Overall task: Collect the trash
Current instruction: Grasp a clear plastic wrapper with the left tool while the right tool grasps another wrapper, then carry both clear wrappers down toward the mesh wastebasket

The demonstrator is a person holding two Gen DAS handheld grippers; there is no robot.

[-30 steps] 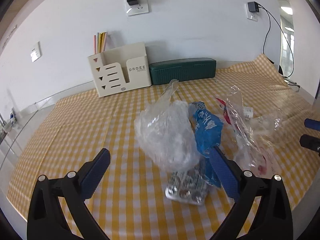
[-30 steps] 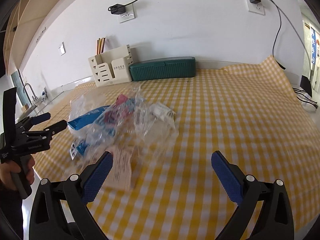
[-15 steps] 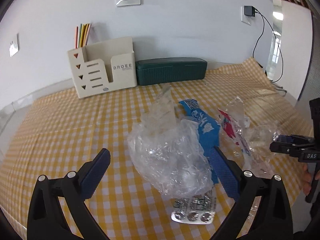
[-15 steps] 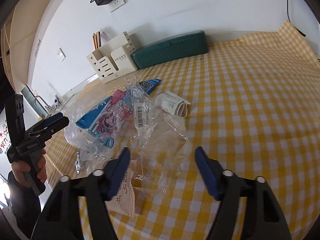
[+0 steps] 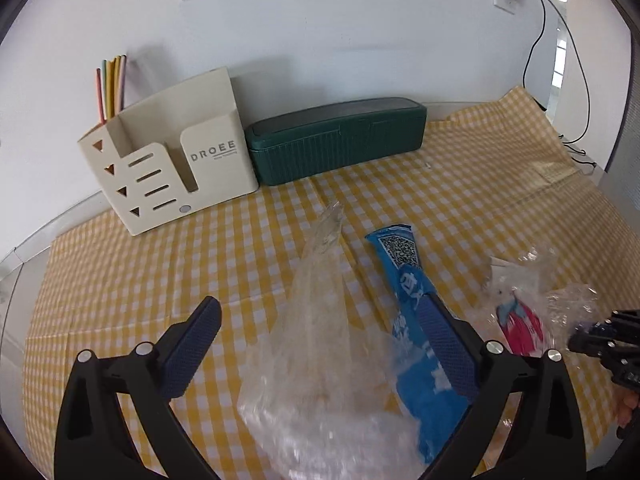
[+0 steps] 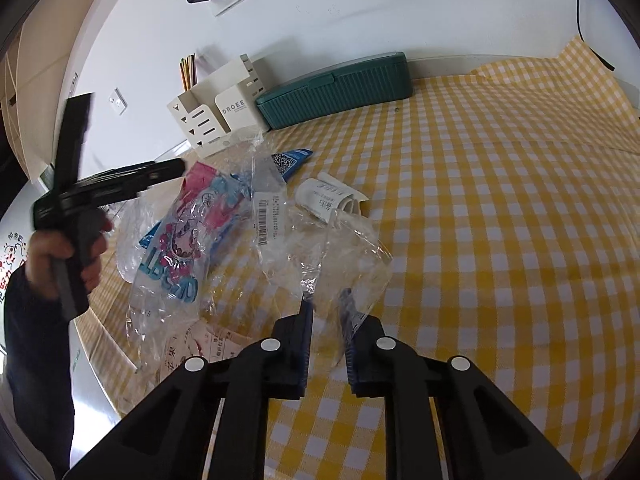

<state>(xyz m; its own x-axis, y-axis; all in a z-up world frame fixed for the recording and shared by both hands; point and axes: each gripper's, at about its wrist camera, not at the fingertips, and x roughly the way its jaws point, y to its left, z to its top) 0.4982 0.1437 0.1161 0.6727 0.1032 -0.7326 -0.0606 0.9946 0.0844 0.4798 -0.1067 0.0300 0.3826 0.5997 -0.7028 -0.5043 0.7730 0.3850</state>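
My right gripper (image 6: 326, 312) has dropped toward the trash pile and its jaws have just been closing from wide apart to a narrow gap, with the edge of the clear cellophane wrapper (image 6: 340, 252) between them. My left gripper (image 5: 316, 348) has swung in over the crumpled clear bag (image 5: 320, 360), which now fills the space between its wide jaws beside the blue wrapper (image 5: 416, 320); the foil blister pack has slipped from its view.

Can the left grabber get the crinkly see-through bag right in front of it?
Probably yes. The left gripper is wide open and the crinkly clear bag lies between its fingers already, nothing on top of it. The blue wrapper lies beside one finger and might get pinched too.
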